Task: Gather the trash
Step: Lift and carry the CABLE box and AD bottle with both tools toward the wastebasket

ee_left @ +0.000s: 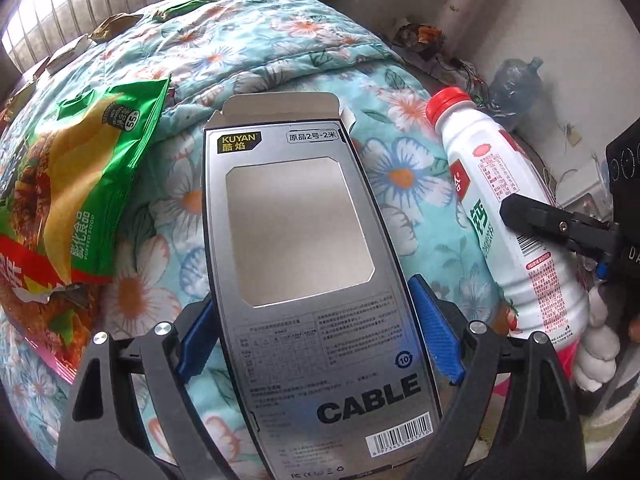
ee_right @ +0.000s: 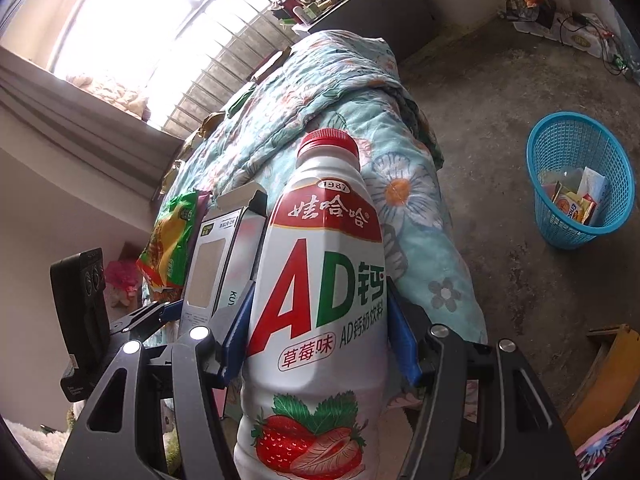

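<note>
A silver cable box with an open top flap lies on the floral quilt between the blue pads of my left gripper. The pads flank its long edges without a clear squeeze, so the gripper is open around it. My right gripper is shut on a white strawberry milk-drink bottle with a red cap, held upright over the bed's edge. That bottle and a right finger also show in the left wrist view. A torn green chip bag lies left of the box.
A blue plastic basket with several wrappers inside stands on the concrete floor right of the bed. More wrappers line the bed's far edge under the window. A water jug and cables sit by the wall.
</note>
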Demonstrator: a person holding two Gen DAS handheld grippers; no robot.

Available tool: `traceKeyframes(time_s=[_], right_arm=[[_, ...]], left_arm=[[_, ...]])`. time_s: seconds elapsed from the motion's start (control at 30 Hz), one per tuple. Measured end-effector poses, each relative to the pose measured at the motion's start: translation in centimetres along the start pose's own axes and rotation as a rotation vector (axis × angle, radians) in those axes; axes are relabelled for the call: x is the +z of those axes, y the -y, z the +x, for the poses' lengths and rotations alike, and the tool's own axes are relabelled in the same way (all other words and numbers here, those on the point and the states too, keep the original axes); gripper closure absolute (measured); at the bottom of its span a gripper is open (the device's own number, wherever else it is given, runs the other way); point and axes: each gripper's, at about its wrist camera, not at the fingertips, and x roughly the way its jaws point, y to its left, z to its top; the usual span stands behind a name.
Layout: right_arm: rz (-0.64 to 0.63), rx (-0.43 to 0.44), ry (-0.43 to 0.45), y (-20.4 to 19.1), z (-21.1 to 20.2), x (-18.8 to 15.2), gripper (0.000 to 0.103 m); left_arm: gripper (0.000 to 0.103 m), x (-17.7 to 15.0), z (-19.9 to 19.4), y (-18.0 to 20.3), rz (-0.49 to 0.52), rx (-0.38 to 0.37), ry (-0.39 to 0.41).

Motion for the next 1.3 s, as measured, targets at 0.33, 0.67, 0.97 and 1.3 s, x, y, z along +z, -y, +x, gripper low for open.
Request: traceKeyframes(time_s=[0.33,0.67,0.97,1.3], right_arm=[[0.003,-0.016,-0.065,-0.4,0.5,0.9,0.043],[0.003,-0.044,-0.129,-0.8,1.7,1.5,0.043],[0.014,-0.060,-0.139,-1.0,1.9,1.8,0.043],[0.024,-0.075,-0.123,-1.1,1.9,1.6,0.045]], left_arm=[[0.017,1.1,0.8,-0.4,-0.056,0.006,0.007],[0.018,1.1,1.2,0.4,-0.008,0.045,0.035],[0.022,0.9,1.1,0.4,0.004,0.057,0.056],[0.023,0.6,0.8,0.4,0.007,0.054,0.069]])
